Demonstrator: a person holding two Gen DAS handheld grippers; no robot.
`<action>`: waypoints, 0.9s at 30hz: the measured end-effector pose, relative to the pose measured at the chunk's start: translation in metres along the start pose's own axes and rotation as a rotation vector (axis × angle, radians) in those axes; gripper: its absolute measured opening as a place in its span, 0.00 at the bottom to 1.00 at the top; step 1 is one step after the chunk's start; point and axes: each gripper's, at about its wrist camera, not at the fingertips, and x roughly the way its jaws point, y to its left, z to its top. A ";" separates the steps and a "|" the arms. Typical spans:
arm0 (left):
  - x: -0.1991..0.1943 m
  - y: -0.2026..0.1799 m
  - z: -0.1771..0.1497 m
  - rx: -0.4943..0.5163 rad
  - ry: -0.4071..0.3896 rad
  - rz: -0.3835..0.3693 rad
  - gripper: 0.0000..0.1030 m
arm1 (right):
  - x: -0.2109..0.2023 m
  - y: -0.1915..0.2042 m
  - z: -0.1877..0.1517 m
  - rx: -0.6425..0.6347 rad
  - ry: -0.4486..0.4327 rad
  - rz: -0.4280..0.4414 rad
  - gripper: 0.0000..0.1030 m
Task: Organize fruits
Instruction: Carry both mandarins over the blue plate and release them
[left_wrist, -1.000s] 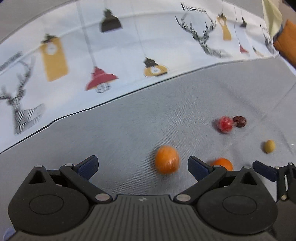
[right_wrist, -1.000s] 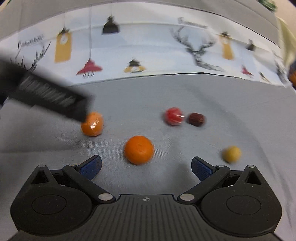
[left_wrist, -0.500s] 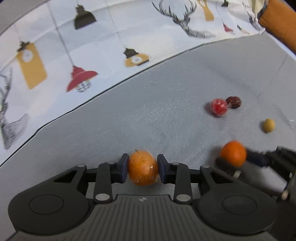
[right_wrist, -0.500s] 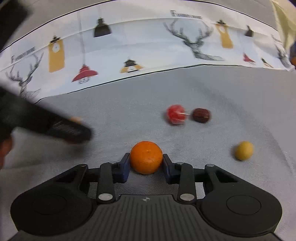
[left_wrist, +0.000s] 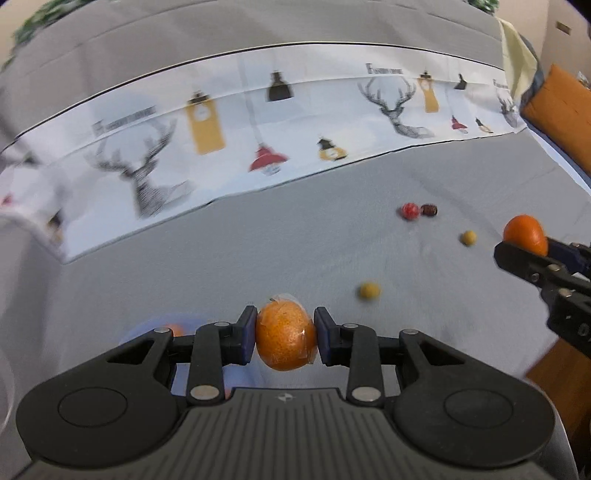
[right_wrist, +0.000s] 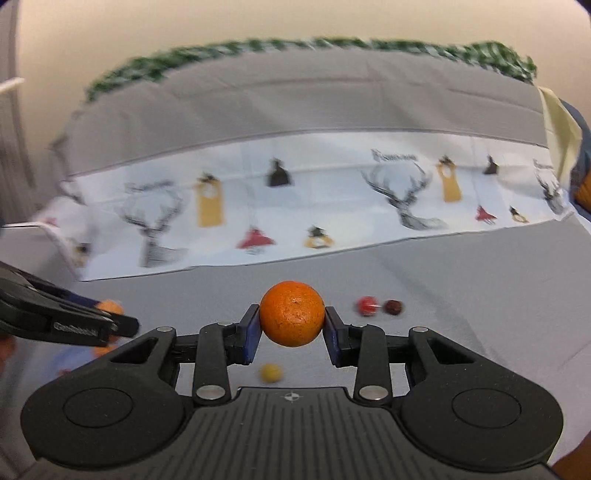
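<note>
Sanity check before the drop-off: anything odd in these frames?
One thing: the orange in the left tongs is in clear plastic wrap; the orange in the right tongs is bare. Both grips look centred. Small fruits lie loose on the grey cloth.

Left view: blue shape (left_wrist: 155, 332) with an orange bit behind the left finger, mostly hidden, can't ID. Right gripper (left_wrist: 532, 251) cut off by the right edge. Right view: left gripper (right_wrist: 107, 321) cut by the left edge and blurred, covers most of its fruit (right_wrist: 110, 306). Yellow ball (right_wrist: 271, 372) smeared.
</note>
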 end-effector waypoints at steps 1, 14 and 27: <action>-0.014 0.004 -0.011 -0.015 -0.004 0.001 0.35 | -0.016 0.008 -0.001 -0.005 -0.008 0.019 0.36; -0.142 0.026 -0.129 -0.103 -0.035 0.006 0.35 | -0.151 0.092 -0.050 -0.113 -0.006 0.203 0.36; -0.193 0.041 -0.168 -0.170 -0.091 0.047 0.35 | -0.203 0.128 -0.077 -0.207 -0.035 0.231 0.36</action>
